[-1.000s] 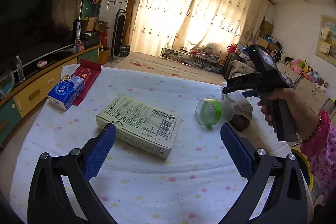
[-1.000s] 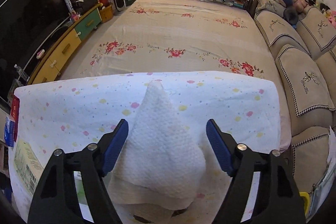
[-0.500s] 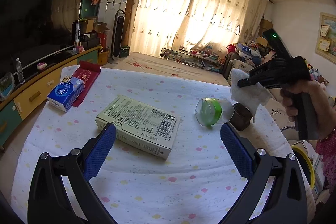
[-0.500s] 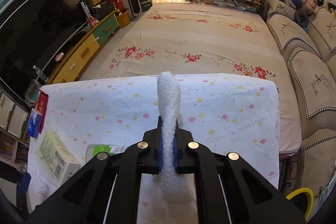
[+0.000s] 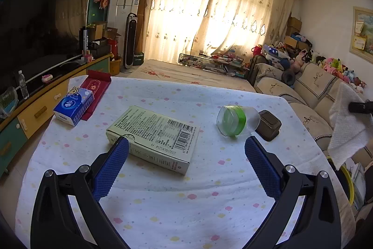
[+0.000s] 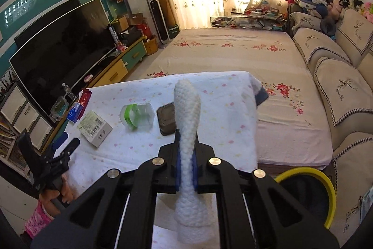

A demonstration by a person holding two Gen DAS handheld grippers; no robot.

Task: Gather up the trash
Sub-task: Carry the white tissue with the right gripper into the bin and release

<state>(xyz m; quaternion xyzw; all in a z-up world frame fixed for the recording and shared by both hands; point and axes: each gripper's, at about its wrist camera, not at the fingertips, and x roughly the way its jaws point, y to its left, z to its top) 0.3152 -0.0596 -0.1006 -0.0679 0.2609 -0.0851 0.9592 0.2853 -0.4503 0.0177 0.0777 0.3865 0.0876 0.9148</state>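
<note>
My right gripper (image 6: pixel 186 162) is shut on a white paper towel (image 6: pixel 187 109) and holds it in the air off the table's right edge; the towel also shows in the left wrist view (image 5: pixel 347 127). My left gripper (image 5: pixel 186 155) is open and empty over the near part of the table, just in front of a pale green carton (image 5: pixel 153 132). A clear plastic cup with a green band (image 5: pixel 235 120) lies on its side beside a small brown box (image 5: pixel 268 125). A yellow-rimmed bin (image 6: pixel 310 195) stands on the floor to the right of the table.
The table has a white dotted cloth (image 5: pixel 186 202). A blue tissue pack (image 5: pixel 74 105) and a red packet (image 5: pixel 98 88) lie at its far left. A TV cabinet (image 5: pixel 30 109) runs along the left, a sofa (image 5: pixel 310 95) along the right.
My right gripper closed on the paper towel, lifted it off the table and carried it right, off the table edge toward the bin. My left gripper has stayed still and open.
</note>
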